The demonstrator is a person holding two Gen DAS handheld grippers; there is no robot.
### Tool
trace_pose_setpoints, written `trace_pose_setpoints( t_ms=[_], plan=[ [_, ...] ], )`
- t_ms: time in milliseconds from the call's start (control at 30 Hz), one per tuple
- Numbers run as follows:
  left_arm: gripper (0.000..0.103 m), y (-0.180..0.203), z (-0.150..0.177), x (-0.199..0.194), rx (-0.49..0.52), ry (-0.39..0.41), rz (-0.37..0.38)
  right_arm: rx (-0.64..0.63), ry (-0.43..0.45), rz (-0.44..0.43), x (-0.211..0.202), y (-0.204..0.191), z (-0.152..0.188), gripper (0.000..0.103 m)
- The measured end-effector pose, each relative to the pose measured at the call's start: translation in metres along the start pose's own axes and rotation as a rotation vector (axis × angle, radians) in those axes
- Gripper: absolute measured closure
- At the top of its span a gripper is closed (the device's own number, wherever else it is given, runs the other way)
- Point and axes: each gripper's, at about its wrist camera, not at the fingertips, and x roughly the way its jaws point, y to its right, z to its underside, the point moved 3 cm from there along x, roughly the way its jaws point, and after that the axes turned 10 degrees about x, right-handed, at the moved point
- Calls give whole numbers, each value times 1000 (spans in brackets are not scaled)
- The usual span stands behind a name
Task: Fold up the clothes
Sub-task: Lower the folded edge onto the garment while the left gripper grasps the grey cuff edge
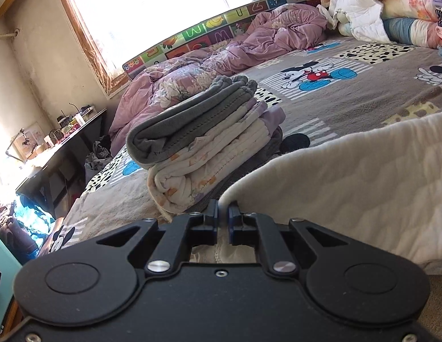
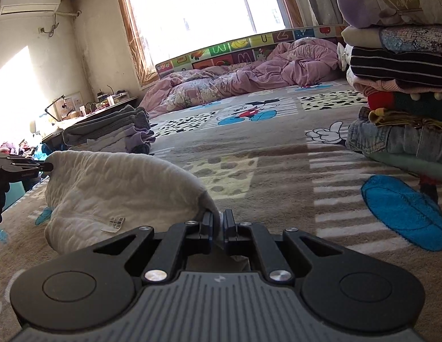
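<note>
A cream quilted garment [image 2: 112, 193] lies on the Mickey Mouse bed cover [image 2: 249, 156], lifted along one edge between both grippers. My right gripper [image 2: 218, 219] is shut on its near right corner. My left gripper [image 1: 223, 209] is shut on the other corner; it also shows at the far left of the right wrist view [image 2: 48, 166]. The garment fills the right side of the left wrist view [image 1: 349, 182]. A white care label [image 2: 114, 223] hangs on its underside.
A folded stack topped by a grey garment [image 1: 204, 136] sits just ahead of the left gripper. A tall pile of folded clothes [image 2: 400, 79] stands at the right. A crumpled purple duvet [image 2: 249, 77] lies by the window. A cluttered desk [image 1: 53, 142] stands left of the bed.
</note>
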Motion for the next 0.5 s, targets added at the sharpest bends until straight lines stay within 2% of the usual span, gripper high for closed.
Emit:
trace_pose_setpoints(
  t_ms=[267, 333, 367, 400, 500],
  plan=[
    [97, 1, -6, 37, 11, -91, 56, 36, -72, 9, 18, 7, 2, 95],
    [88, 3, -5, 50, 4, -117, 68, 42, -89, 13, 22, 8, 4, 95],
    [86, 2, -4, 57, -18, -137, 78, 46, -103, 15, 24, 9, 4, 95],
    [79, -1, -2, 58, -49, -136, 70, 49, -108, 19, 26, 10, 5, 95],
    [68, -25, 10, 40, -220, -96, -27, 55, -109, 22, 25, 10, 6, 95]
  ],
)
